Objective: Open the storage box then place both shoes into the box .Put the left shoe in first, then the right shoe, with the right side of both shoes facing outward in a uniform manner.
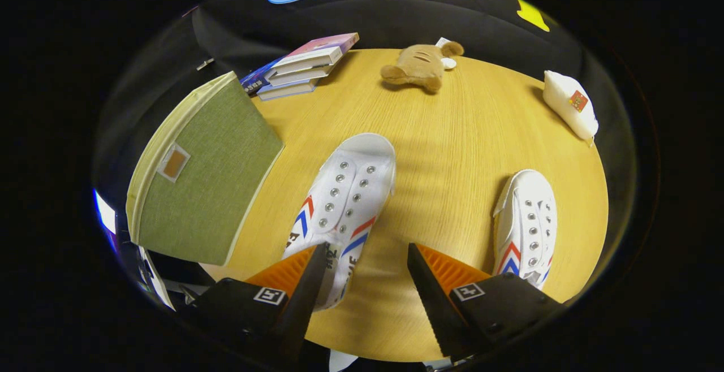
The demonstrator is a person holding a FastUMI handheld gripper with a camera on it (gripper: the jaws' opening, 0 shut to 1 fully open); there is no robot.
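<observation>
Above a round wooden table [452, 151] in a dark-walled booth, the gripper [366, 259] hangs released, one white shoe [345, 191] at its left finger, the other shoe [527, 222] right, green storage box [203, 174] closed far left.

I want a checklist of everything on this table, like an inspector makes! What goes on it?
Surface: round wooden table, bare between the items.
Job's things: green storage box, closed, beside the nearer shoe; two white shoes, one just ahead of the fingers, the other off to the side.
Clutter: stack of books, plush toy, white pouch, all at the far edge.
Grippers: tool open, holding nothing, one finger over the nearer shoe's heel end.
Cables: nothing seen.
Surroundings: black cloth wall.
</observation>
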